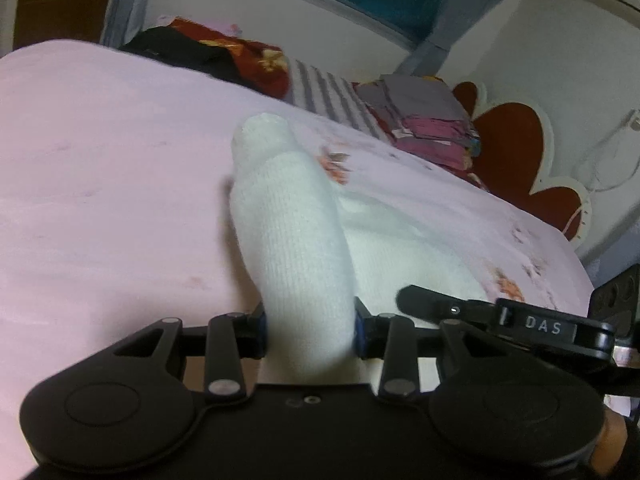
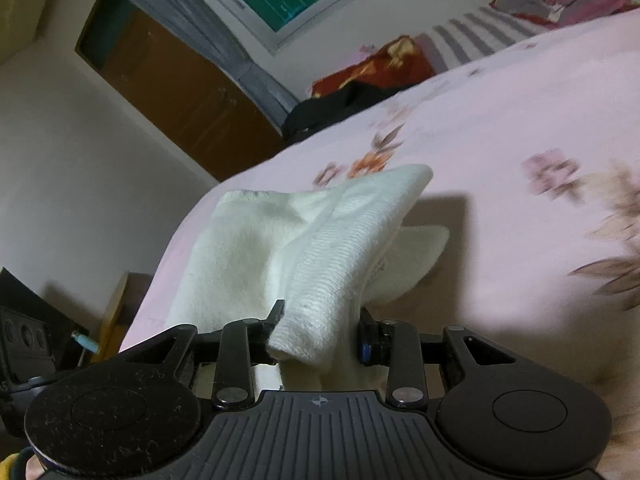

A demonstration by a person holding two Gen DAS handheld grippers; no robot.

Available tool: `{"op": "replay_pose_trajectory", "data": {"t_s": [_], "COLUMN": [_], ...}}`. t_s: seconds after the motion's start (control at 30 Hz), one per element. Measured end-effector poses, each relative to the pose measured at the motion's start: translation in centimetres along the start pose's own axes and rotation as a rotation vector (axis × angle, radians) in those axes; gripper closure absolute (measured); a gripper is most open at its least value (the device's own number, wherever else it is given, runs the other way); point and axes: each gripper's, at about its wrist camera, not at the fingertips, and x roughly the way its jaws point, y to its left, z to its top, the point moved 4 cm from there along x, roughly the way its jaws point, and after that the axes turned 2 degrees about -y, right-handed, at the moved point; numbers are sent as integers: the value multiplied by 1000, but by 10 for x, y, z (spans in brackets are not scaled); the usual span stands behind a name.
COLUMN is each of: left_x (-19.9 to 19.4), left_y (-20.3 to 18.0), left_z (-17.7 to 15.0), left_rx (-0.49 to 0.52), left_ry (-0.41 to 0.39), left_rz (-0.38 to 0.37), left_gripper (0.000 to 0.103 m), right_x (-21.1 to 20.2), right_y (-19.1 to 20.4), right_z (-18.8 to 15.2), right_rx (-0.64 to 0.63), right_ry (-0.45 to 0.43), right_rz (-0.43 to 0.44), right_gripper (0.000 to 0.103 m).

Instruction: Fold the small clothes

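My left claw [image 1: 310,332] is clamped on a white knit garment [image 1: 288,216] — most likely a sock, though I cannot say for certain. The fabric bunches between the blue-padded jaws and runs away toward 12 o'clock in the left wrist view, its rounded end lifted clear above the bed [image 1: 100,160]. More of the same white knit spreads toward 3 o'clock, where my right claw [image 1: 416,296] reaches in from the edge of that view.

Seen from its own camera, my right claw [image 2: 320,332] is likewise closed on the white knit garment [image 2: 344,240]: a ribbed edge is pinched between the jaws, and the loose remainder fans out toward 10 o'clock and 1 o'clock over the pink floral sheet. The piece hangs between both claws above the bed — whether any part touches the sheet I cannot tell.

Handling assessment:
- Light and limp; it sags wherever unsupported and will not hold a crease unaided.
- Knit is stretchy, so a pull lengthens it before it moves.
- Grippy rather than slippery, not fragile.

Judged best hold: the ribbed edge and the opposite end, pinched through all layers, so the piece can be laid flat and doubled over. A pinch on one layer alone risks the sock opening up.

Beyond, at 12 to 1 o'clock, a stack of folded clothes [image 1: 428,120] sits on the bed.
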Motion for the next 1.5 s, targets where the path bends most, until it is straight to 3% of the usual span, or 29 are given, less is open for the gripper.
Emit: {"op": "replay_pose_trajectory", "data": {"t_s": [0.13,0.33,0.53,0.6,0.73,0.83,0.97,1.1,1.17,1.3,1.5], "left_x": [8,21,20,14,15,12,-11,-34,-34,-10,27], "left_y": [30,41,48,57,56,47,35,20,13,5,18], "left_z": [-3,-12,-14,-20,-21,-16,-12,-3,4,19,22], "left_rx": [-11,-19,-13,-15,0,-10,43,113,139,161,171], "left_ry": [9,18,19,21,18,13,-70,-166,-187,-166,-130], "left_rz": [21,18,27,23,41,76,121,98,72,52,112], "left_gripper": [66,55,43,42,40,40,46,52,54,58,58], "right_x": [32,58,41,38,30,32,15,6,10,30,56], "right_y": [6,-10,-17,-20,-14,-5,19,39,45,48,43], "right_z": [-9,-19,-21,-24,-34,-35,-28,-18,-14,-8,-4], "right_rx": [-6,25,55,54,10,-66,-170,-291,-323,-329,-315], "right_ry": [30,54,26,14,-4,-5,-70,-134,-144,-132,-102], "right_rz": [-7,-39,-72,-97,-153,-203,-253,-293,-300,-300,-324], "right_gripper": [70,68,61,55,55,55,55,57,65,68,68]}}
